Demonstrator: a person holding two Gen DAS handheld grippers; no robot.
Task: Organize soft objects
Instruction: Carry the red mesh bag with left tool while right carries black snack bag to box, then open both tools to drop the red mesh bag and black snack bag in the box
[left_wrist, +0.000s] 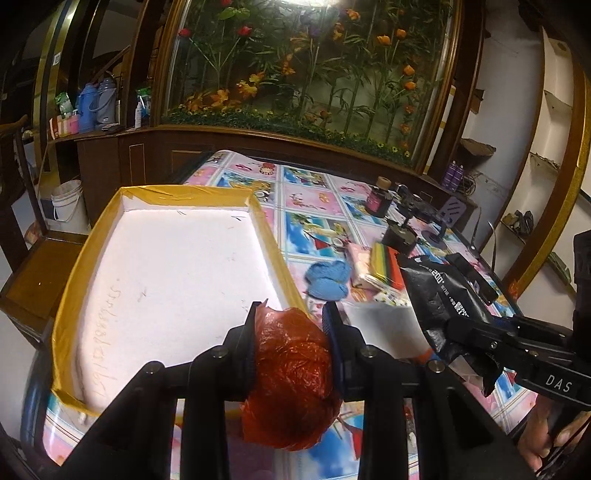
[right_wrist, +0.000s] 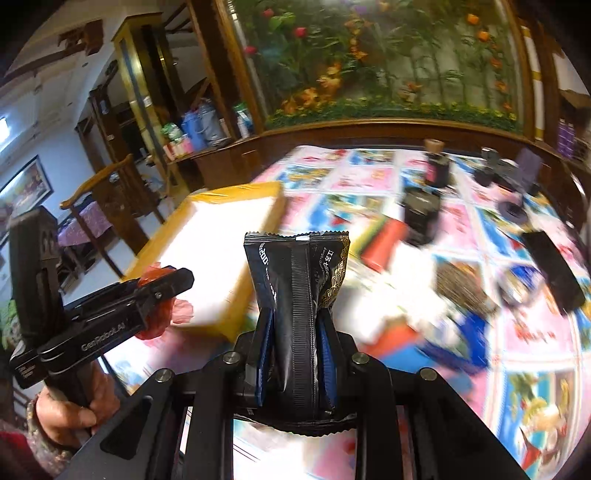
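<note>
Sitting at far left on the patterned table (left_wrist: 314, 192): white foam tray (left_wrist: 177, 266) with yellow taped rim. Left gripper (left_wrist: 290, 332) pinches crumpled red plastic bag (left_wrist: 291, 380) at the tray's near right corner. Right gripper (right_wrist: 291, 347) pinches black foil packet (right_wrist: 295, 280), just right of it. Blue yarn (left_wrist: 327, 278) lies on the table beyond.

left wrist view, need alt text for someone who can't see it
The left gripper is clamped on a crumpled orange-red plastic bag near the edge of an empty white foam box with yellow-taped rims. To its right, the right gripper pinches a black snack packet above a cartoon-print tablecloth.
</note>
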